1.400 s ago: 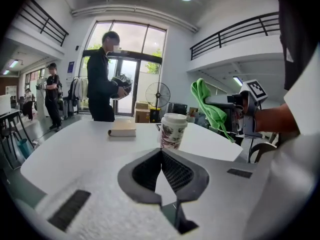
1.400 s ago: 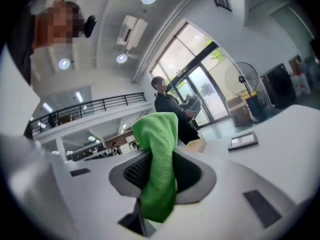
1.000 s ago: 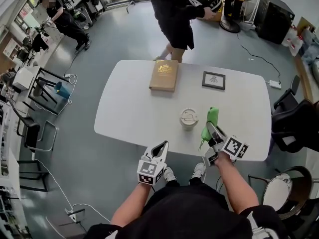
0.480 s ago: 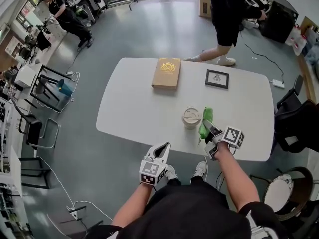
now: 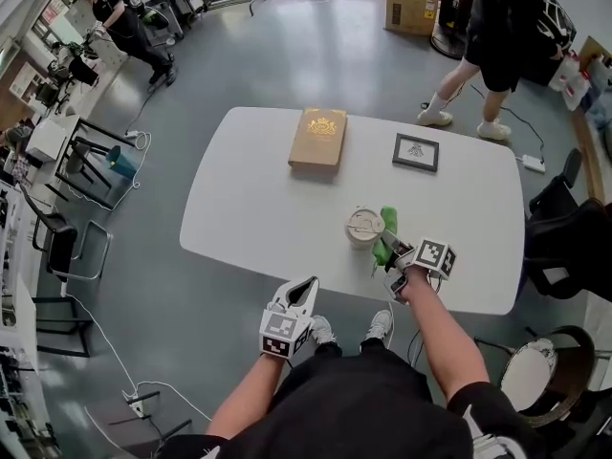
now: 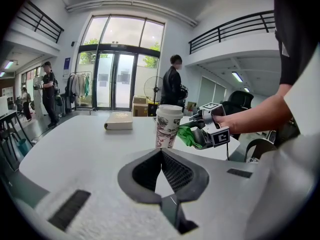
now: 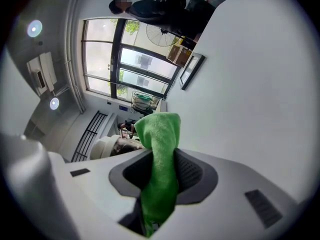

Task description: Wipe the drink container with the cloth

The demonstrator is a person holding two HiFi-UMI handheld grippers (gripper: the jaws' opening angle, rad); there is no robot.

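A white paper cup with a lid (image 5: 363,226) stands upright near the front of the white table (image 5: 249,199). My right gripper (image 5: 392,252) is shut on a green cloth (image 5: 384,236), and the cloth's free end lies against the cup's right side. In the right gripper view the cloth (image 7: 160,149) fills the jaws of the right gripper (image 7: 162,159), with the cup (image 7: 111,146) just to its left. My left gripper (image 5: 305,287) hangs off the table's near edge, shut and empty. From the left gripper (image 6: 161,153) I see the cup (image 6: 167,126) and the cloth (image 6: 187,135) ahead.
A tan book (image 5: 317,139) and a small black picture frame (image 5: 415,151) lie at the far side of the table. A person (image 5: 502,36) stands past the far right corner. Black chairs (image 5: 564,237) sit on the right.
My right gripper has carried the cloth left, up to the cup's side. The person beyond the table has walked to the right. The left gripper has hardly moved.
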